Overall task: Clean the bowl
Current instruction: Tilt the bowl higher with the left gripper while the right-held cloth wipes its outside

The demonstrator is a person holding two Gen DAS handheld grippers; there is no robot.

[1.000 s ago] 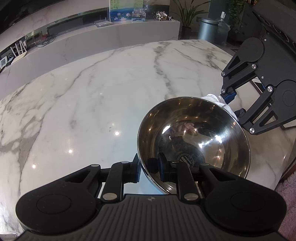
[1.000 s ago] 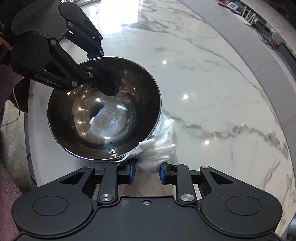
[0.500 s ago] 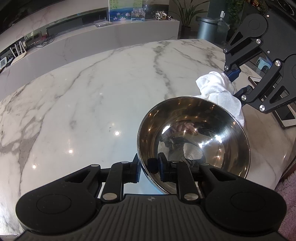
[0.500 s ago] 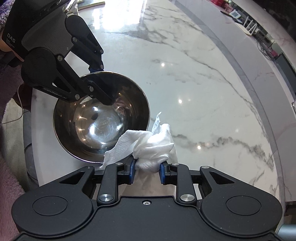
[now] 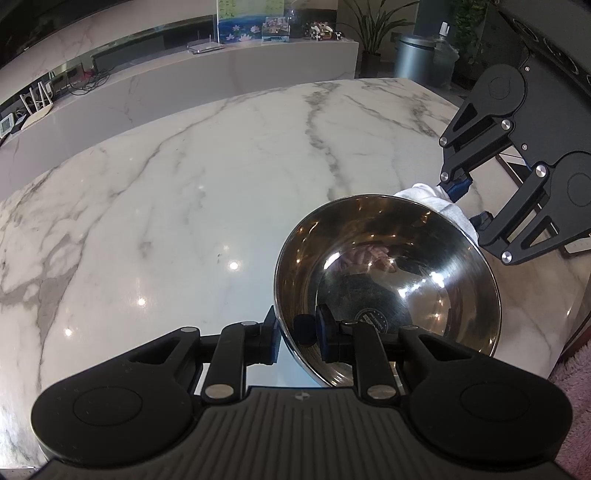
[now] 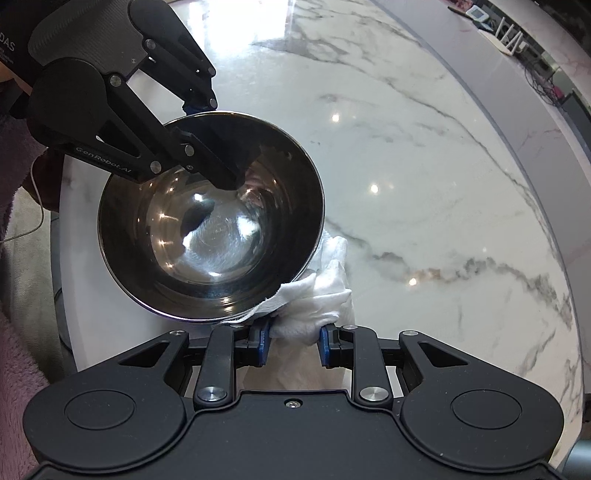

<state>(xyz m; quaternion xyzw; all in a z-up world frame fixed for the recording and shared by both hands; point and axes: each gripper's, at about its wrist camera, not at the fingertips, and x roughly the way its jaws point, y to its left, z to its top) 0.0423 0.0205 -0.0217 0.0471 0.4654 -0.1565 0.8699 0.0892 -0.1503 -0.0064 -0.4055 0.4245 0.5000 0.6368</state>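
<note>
A shiny steel bowl (image 5: 388, 280) (image 6: 210, 236) is held tilted over the marble table (image 5: 184, 206). My left gripper (image 5: 295, 332) (image 6: 212, 144) is shut on its rim, one finger inside the bowl and one outside. My right gripper (image 6: 293, 341) (image 5: 469, 203) is shut on a crumpled white cloth (image 6: 317, 295) (image 5: 436, 199). The cloth presses against the outside of the bowl's wall, on the side opposite the left gripper. Part of the cloth is hidden behind the bowl.
The table's (image 6: 424, 166) curved edge runs close by on the bowl's side, with pink fuzzy fabric (image 5: 576, 369) beyond it. Behind the table stand a long white counter (image 5: 221, 74), a grey bin (image 5: 421, 59) and a potted plant (image 5: 373, 26).
Half a second ago my right gripper had lifted the cloth up above the bowl's rim. It has come back down, with the cloth against the bowl's outer wall. The left gripper and bowl stayed put.
</note>
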